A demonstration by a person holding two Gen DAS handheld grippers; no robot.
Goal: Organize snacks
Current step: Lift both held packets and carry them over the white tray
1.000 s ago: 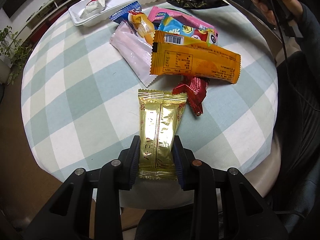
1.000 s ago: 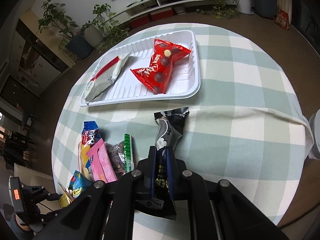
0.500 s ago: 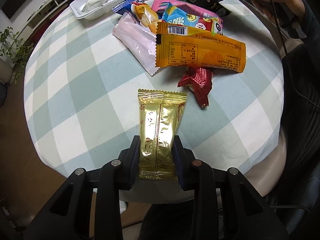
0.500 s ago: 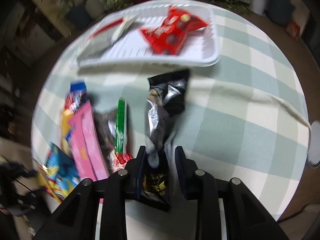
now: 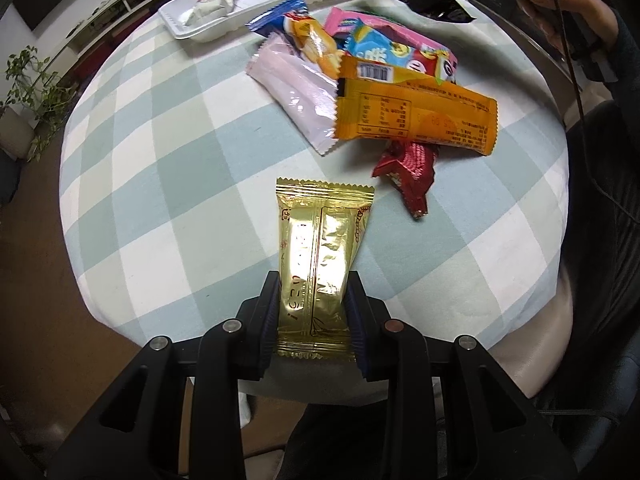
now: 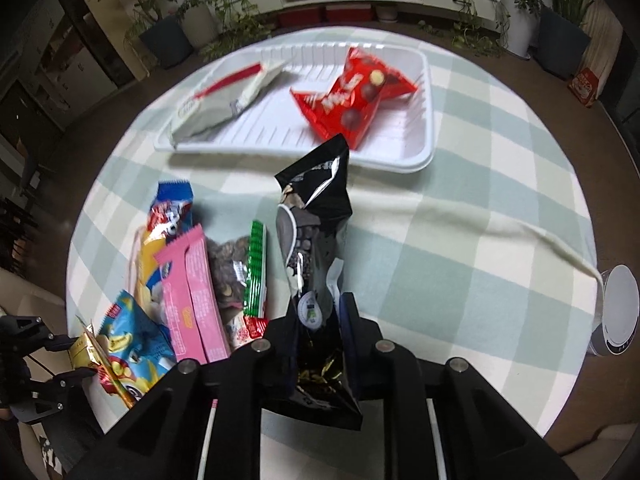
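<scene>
In the left wrist view, the left gripper (image 5: 313, 312) has its fingers (image 5: 269, 316) clenched on the lower part of a gold pack (image 5: 320, 268), which is held flat and lifted above the near edge of the surface (image 5: 160, 184). The grip at one end leaves most of the pack free in front, probably so that it can be laid down easily. Further away lies the pile of snacks not yet sorted: an orange pack (image 5: 416, 116) on top, a pale pink pack (image 5: 296, 92) under its left end, a small red pack (image 5: 408, 168) just beside its lower edge, and more behind. The white tray (image 5: 192, 28) stands at the far edge. In the right wrist view, the right gripper (image 6: 320, 328) has its fingers (image 6: 349, 320) grasping a black pack (image 6: 316, 224) by the lower end, so its top points toward the tray (image 6: 424, 128) and overlaps its near rim in the picture. The pack seems to be on the way there. The tray holds already a red bag (image 6: 352, 100) and a grey pack (image 6: 224, 100), with free room between them. The left gripper (image 6: 40, 344) with the gold pack (image 6: 86, 350) shows at the lower left, well apart from the tray.
</scene>
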